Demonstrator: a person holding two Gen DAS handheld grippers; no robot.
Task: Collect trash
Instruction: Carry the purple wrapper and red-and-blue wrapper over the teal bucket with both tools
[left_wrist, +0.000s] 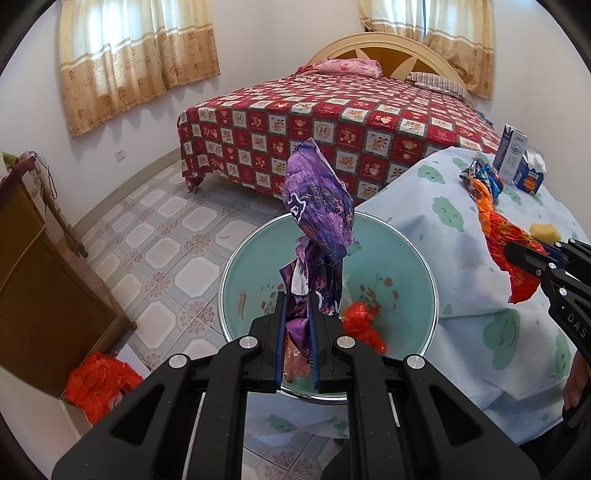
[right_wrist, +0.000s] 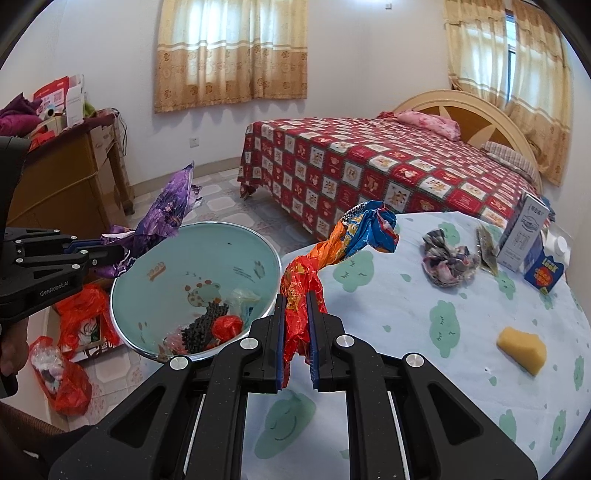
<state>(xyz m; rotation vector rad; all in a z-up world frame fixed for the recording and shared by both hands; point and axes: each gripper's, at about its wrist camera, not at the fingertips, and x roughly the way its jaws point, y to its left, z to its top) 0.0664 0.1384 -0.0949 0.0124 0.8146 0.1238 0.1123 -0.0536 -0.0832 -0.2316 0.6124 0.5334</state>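
Observation:
My left gripper (left_wrist: 298, 317) is shut on a crumpled purple wrapper (left_wrist: 317, 206) and holds it upright above a teal basin (left_wrist: 399, 236). The basin holds a red plastic scrap (left_wrist: 360, 323) and other bits. In the right wrist view the purple wrapper (right_wrist: 166, 214) hangs over the basin's (right_wrist: 177, 251) left rim, held by the left gripper (right_wrist: 110, 251). My right gripper (right_wrist: 297, 314) is shut on a red, orange and blue wrapper (right_wrist: 347, 236) above the table edge, beside the basin. It also shows in the left wrist view (left_wrist: 498, 236), held by the right gripper (left_wrist: 517, 254).
A table with a pale blue cloud-print cloth (right_wrist: 424, 332) carries a crumpled wrapper (right_wrist: 448, 262), a white carton (right_wrist: 522, 234), a blue box (right_wrist: 545, 275) and a yellow sponge (right_wrist: 522, 349). Red bags (right_wrist: 74, 325) lie on the floor. A bed (right_wrist: 369, 166) stands behind, a wooden cabinet (right_wrist: 74, 177) at left.

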